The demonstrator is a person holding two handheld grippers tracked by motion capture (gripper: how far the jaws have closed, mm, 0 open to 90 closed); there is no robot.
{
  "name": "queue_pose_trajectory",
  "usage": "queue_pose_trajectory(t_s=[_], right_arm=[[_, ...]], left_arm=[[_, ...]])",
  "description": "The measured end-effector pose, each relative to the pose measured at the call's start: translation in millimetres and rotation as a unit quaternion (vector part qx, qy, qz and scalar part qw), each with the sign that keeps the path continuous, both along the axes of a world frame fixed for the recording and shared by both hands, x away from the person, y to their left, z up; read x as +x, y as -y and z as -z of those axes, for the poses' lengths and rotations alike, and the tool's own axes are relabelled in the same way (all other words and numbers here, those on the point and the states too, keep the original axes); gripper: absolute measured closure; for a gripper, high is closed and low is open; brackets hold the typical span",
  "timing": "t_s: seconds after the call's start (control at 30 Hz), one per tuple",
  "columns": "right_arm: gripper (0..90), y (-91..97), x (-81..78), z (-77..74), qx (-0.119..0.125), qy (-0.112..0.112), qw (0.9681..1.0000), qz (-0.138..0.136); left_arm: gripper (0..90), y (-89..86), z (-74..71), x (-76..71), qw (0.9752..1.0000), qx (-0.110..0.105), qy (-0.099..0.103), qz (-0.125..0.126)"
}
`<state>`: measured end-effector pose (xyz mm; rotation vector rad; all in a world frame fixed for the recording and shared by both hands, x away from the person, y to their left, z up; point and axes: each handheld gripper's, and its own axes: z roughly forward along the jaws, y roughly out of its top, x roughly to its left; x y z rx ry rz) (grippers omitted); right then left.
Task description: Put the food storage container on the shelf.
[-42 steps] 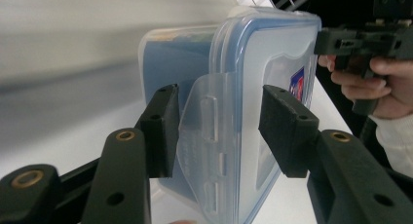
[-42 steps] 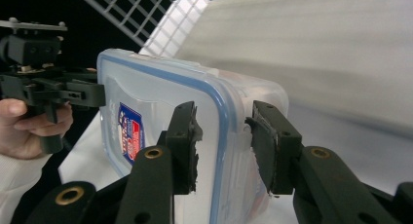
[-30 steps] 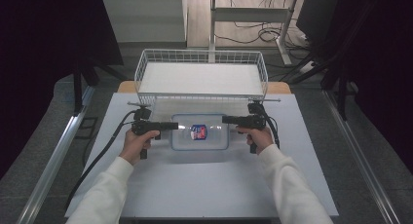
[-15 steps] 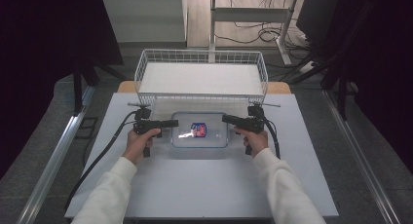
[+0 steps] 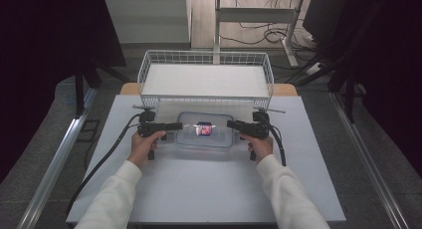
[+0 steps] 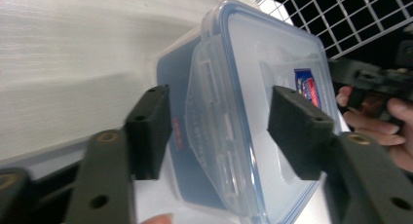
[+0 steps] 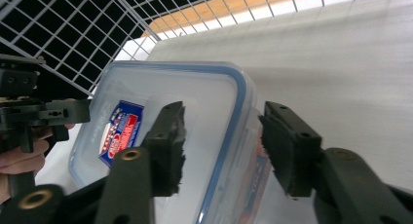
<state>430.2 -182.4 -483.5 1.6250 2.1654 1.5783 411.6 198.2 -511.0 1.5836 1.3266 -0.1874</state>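
Since the earlier frames the clear plastic food container (image 5: pixel 205 131) sits in much the same place at the table's middle, just in front of the wire basket, while both pairs of jaws have just been opening. The left hand-held gripper (image 5: pixel 175 125) straddles the container's left end, its foam pads (image 6: pixel 148 129) standing off the side latch with a gap on each side; the right hand-held gripper (image 5: pixel 233 124) likewise brackets the right end, pads apart and not pressing.

The table (image 5: pixel 199 189) is a pale grey, matte board resting on a wooden top, set on a grey floor with dark curtains at either side. The white wire basket (image 5: pixel 206 59) is an open grid. The container is rectangular with rounded corners, a blue seal under its lid and a red-and-blue label (image 5: pixel 204 129).
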Motion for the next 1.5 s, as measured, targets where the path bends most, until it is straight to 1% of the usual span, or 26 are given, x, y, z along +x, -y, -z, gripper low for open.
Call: queue_pose_trajectory(t_s=[0.07, 0.23, 0.4, 0.43, 0.47, 0.5, 0.57, 0.67, 0.73, 0.77, 0.8, 0.83, 0.87, 0.9, 0.93, 1.0, 1.03, 1.07, 1.1, 1.2, 1.23, 1.3, 1.37, 1.43, 1.47, 1.5], right_arm=[[44.7, 1.4, -2.1, -1.5, 0.000, 0.002, 1.0000, 0.000], [36.7, 10.5, -18.5, -11.5, -0.029, 0.024, 0.9992, -0.012], [39.7, 15.2, -47.9, -22.5, -0.085, 0.071, 0.9930, -0.041], [41.3, 15.0, -56.1, -24.6, -0.101, 0.087, 0.9898, -0.050], [45.4, 13.7, -73.1, -28.0, -0.130, 0.111, 0.9828, -0.070], [45.4, 13.7, -73.1, -28.0, -0.130, 0.111, 0.9828, -0.070], [50.7, 11.8, -91.1, -28.5, -0.155, 0.127, 0.9754, -0.091], [61.9, 9.8, -113.3, -23.2, -0.175, 0.125, 0.9693, -0.120], [65.2, 8.7, -117.9, -21.1, -0.181, 0.124, 0.9676, -0.124], [71.4, 6.4, -122.5, -18.2, -0.193, 0.123, 0.9646, -0.131], [76.3, 4.7, -124.5, -16.2, -0.203, 0.125, 0.9616, -0.136], [81.3, 1.3, -126.9, -13.5, -0.216, 0.125, 0.9581, -0.141], [87.3, -8.4, -129.1, -7.5, -0.237, 0.124, 0.9507, -0.157], [87.3, -8.4, -129.1, -7.5, -0.237, 0.124, 0.9507, -0.157], [88.2, -21.5, -128.6, -1.2, -0.249, 0.124, 0.9447, -0.173], [88.3, -37.7, -126.9, 4.5, -0.268, 0.130, 0.9367, -0.185], [88.3, -37.7, -126.9, 4.5, -0.268, 0.130, 0.9367, -0.185], [88.3, -53.3, -123.6, 9.2, -0.276, 0.132, 0.9316, -0.196], [88.3, -53.3, -123.6, 9.2, -0.276, 0.132, 0.9316, -0.196], [88.3, -73.0, -116.1, 14.9, -0.284, 0.134, 0.9276, -0.202], [88.3, -79.3, -112.2, 17.3, -0.290, 0.137, 0.9255, -0.202], [88.3, -86.4, -106.4, 20.2, -0.294, 0.136, 0.9253, -0.197], [88.4, -92.4, -99.6, 23.3, -0.293, 0.132, 0.9272, -0.192], [88.4, -97.4, -94.0, 26.2, -0.296, 0.130, 0.9277, -0.187], [88.4, -100.9, -89.3, 28.7, -0.299, 0.130, 0.9276, -0.182], [88.4, -100.9, -89.3, 28.7, -0.299, 0.130, 0.9276, -0.182]], left_arm=[[38.5, -0.7, -2.2, -2.8, 1.0000, 0.007, 0.006, 0.001], [32.5, -11.7, -16.4, -20.5, 0.9988, 0.032, 0.036, 0.000], [30.9, -23.3, -29.7, -53.6, 0.9957, 0.058, 0.072, 0.006], [30.5, -24.0, -31.4, -60.8, 0.9950, 0.065, 0.076, 0.009], [30.1, -25.8, -32.7, -74.8, 0.9927, 0.082, 0.087, 0.020], [29.9, -25.8, -32.7, -74.8, 0.9927, 0.082, 0.087, 0.020], [29.7, -25.6, -32.5, -88.7, 0.9906, 0.096, 0.092, 0.032], [29.2, -22.3, -29.8, -114.5, 0.9857, 0.125, 0.101, 0.049], [29.2, -21.5, -29.1, -121.7, 0.9853, 0.128, 0.101, 0.052], [29.1, -20.4, -28.8, -126.0, 0.9845, 0.133, 0.102, 0.053], [29.0, -18.4, -28.7, -132.1, 0.9821, 0.145, 0.105, 0.058], [28.9, -15.8, -28.3, -138.2, 0.9802, 0.153, 0.109, 0.062], [28.7, -13.4, -27.8, -143.9, 0.9786, 0.159, 0.111, 0.068], [28.7, -10.5, -27.1, -149.3, 0.9772, 0.165, 0.113, 0.072], [28.5, -4.9, -25.9, -158.5, 0.9746, 0.174, 0.115, 0.082], [28.1, -3.1, -25.4, -161.8, 0.9741, 0.174, 0.114, 0.088], [28.1, -1.7, -25.0, -164.7, 0.9739, 0.175, 0.114, 0.090], [28.1, -0.7, -24.5, -167.2, 0.9734, 0.178, 0.113, 0.090], [28.1, 0.4, -23.9, -169.5, 0.9726, 0.181, 0.114, 0.090], [28.1, 3.4, -21.0, -174.2, 0.9685, 0.199, 0.116, 0.095], [28.1, 3.8, -20.4, -174.6, 0.9682, 0.200, 0.115, 0.096], [28.1, 5.1, -19.4, -175.5, 0.9676, 0.203, 0.115, 0.096], [28.1, 6.3, -18.1, -175.6, 0.9672, 0.205, 0.115, 0.097], [28.1, 7.6, -16.1, -175.2, 0.9654, 0.212, 0.113, 0.101], [27.8, 8.5, -14.7, -175.1, 0.9633, 0.221, 0.111, 0.105], [27.9, 8.5, -14.7, -175.1, 0.9633, 0.221, 0.111, 0.105]])
